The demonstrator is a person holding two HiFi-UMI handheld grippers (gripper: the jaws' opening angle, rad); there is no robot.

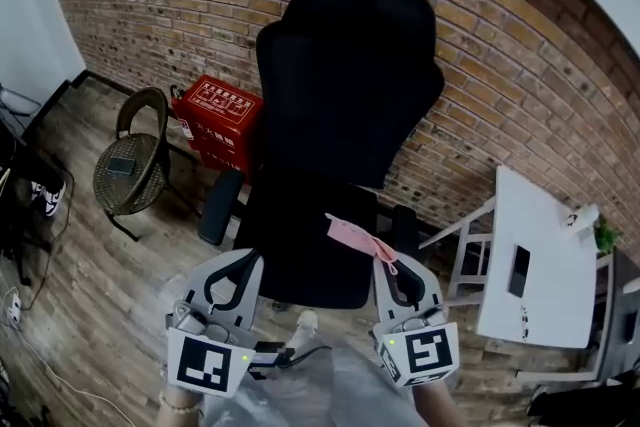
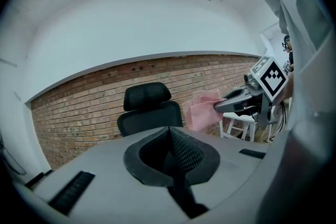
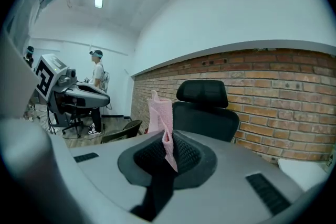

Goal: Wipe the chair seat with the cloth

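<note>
A black office chair with a high back (image 1: 345,75) stands before me, its seat (image 1: 295,250) just ahead of both grippers. My right gripper (image 1: 386,265) is shut on a pink cloth (image 1: 352,237), which hangs out over the seat's right side. In the right gripper view the cloth (image 3: 159,111) sticks up from between the closed jaws, in front of the chair (image 3: 206,108). My left gripper (image 1: 243,260) hovers at the seat's left front, shut with nothing in it. The left gripper view shows the chair (image 2: 148,111), the right gripper (image 2: 218,106) and the cloth (image 2: 201,112).
A brick wall (image 1: 520,65) runs behind the chair. A red box (image 1: 218,118) and a wicker chair (image 1: 130,165) sit at the left. A white table (image 1: 535,260) stands at the right. A person (image 3: 97,68) stands far off in the right gripper view.
</note>
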